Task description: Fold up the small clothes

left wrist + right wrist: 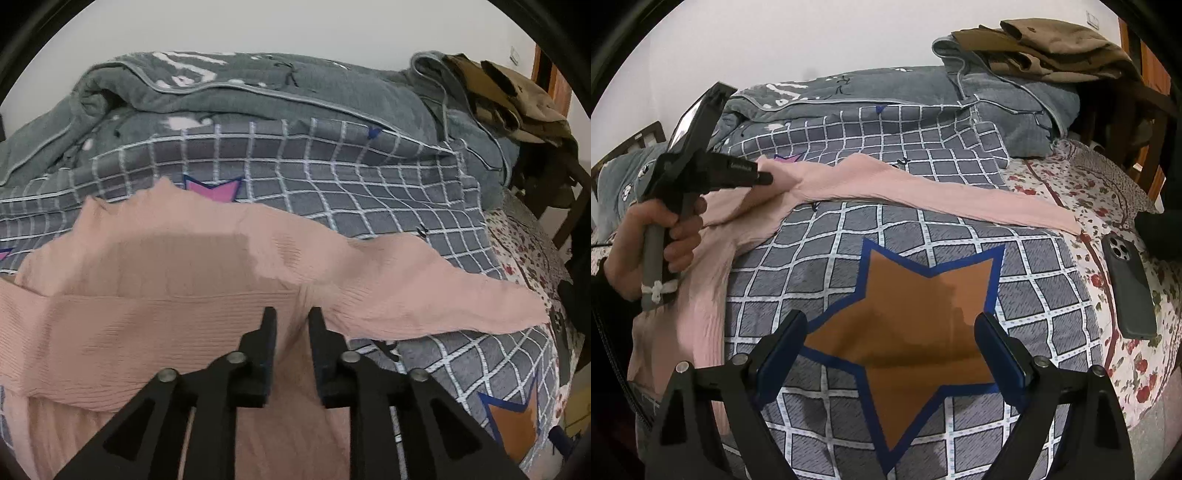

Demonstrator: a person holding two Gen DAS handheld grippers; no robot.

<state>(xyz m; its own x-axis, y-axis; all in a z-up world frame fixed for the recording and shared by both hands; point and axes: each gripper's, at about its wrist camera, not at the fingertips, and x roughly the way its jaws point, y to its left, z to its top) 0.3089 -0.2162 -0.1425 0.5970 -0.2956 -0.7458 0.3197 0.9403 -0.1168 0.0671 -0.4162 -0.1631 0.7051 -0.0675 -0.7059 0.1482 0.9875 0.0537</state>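
- Pink knit garment (871, 188): lies spread across the checked bedcover (923, 424), body toward the bed's left edge, one long leg or sleeve trailing toward the floral sheet (1108, 280) at the right edge.
- Handling, judged: light, soft, limp ribbed knit; will sag and stretch. Best taken at an edge or the sleeve's end.
- Left gripper (291, 317): jaws narrowly apart over the knit, pinching nothing.
- Right gripper (890, 328): jaws wide, empty, above the orange star.

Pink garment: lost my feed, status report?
Left gripper slightly open over pink garment, not gripping. Right gripper open, empty. Garment spread on checked quilt. Phone nearby.
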